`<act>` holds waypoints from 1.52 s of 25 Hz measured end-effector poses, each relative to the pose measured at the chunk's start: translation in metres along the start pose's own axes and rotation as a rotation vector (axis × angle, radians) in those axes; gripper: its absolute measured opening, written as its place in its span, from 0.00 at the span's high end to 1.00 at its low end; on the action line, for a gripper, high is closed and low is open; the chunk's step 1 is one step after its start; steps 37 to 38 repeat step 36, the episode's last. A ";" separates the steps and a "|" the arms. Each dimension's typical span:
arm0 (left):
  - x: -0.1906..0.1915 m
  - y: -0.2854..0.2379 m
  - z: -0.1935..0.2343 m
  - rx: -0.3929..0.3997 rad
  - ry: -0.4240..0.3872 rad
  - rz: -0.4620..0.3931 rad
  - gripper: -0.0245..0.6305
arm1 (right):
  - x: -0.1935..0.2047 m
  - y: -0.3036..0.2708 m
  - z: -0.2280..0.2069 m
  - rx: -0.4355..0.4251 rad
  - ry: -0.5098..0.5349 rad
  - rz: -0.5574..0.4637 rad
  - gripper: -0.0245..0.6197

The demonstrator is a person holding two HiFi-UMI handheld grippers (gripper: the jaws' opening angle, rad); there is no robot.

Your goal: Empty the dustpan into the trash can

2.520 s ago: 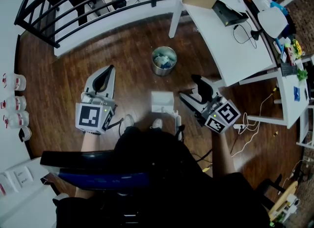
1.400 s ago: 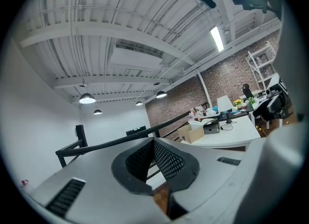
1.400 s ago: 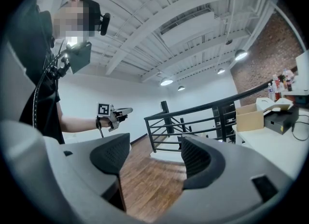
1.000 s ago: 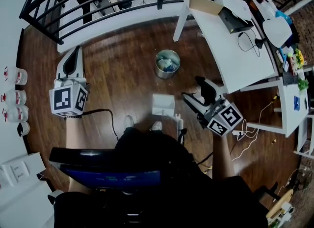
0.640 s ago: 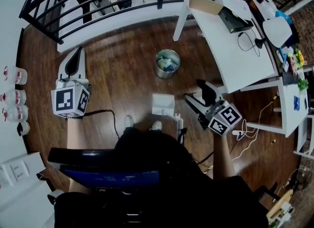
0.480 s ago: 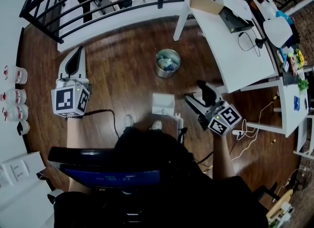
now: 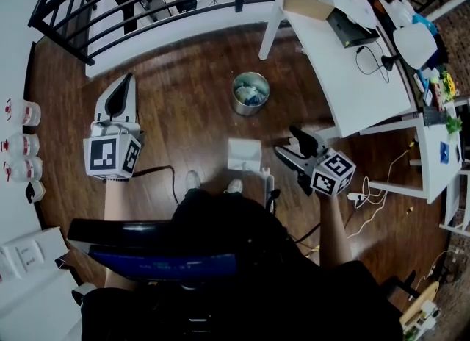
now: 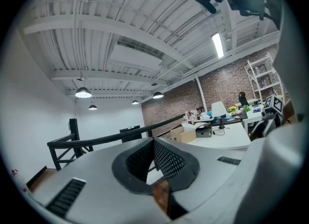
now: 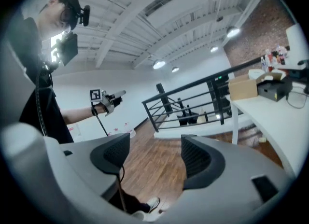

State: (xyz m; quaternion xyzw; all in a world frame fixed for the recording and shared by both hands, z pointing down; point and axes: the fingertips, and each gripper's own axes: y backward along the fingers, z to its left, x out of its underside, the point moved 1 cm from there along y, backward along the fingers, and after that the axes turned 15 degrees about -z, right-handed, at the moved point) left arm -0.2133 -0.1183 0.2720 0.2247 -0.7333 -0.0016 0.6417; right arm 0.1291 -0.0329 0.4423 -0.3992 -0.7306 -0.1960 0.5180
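- Dustpan (image 7: 243,153) position: the white dustpan lies on the wooden floor (image 7: 183,112), just in front of the person's shoes (image 7: 192,181), between them and the trash can (image 7: 244,110). No gripper touches it.
- The round metal trash can stands upright further ahead, apart from the dustpan and near the leg of the white worktop (image 7: 345,75). Some pale and bluish rubbish (image 7: 252,94) is visible inside it.
- Whether the dustpan itself carries any dirt, the head view is too small to tell.
- The left gripper (image 7: 125,86) is held out far to the left side, well apart from both things. In the left gripper view its fingers (image 8: 169,162) are pressed together with nothing between them.
- The right gripper (image 7: 286,141) hangs to the right of the dustpan, near it but not over it. In the right gripper view its fingers (image 9: 198,158) stand wide apart, and only bare floor shows between them.
- Step in hand, as I judge it: both grippers are empty, so no carrying and no tipping is going on at this moment.
- The scene fits two stages. The dustpan may wait on the floor to be lifted to the can, or it may be set down again after its content went into the can. The rubbish in the can does not decide this.
- For this reason I name no next move. Any grip on the dustpan would fall more naturally to the right gripper, which is open and nearer.
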 end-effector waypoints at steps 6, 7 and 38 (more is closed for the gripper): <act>0.023 0.017 -0.030 0.053 0.038 0.060 0.95 | 0.064 0.023 -0.016 0.022 -0.232 0.051 0.39; 0.027 0.020 -0.034 0.059 0.045 0.070 0.95 | 0.062 0.026 -0.018 0.033 -0.254 0.014 0.46; 0.027 0.025 -0.053 0.080 0.071 0.068 0.95 | 0.042 0.036 -0.028 0.085 -0.198 -0.094 0.95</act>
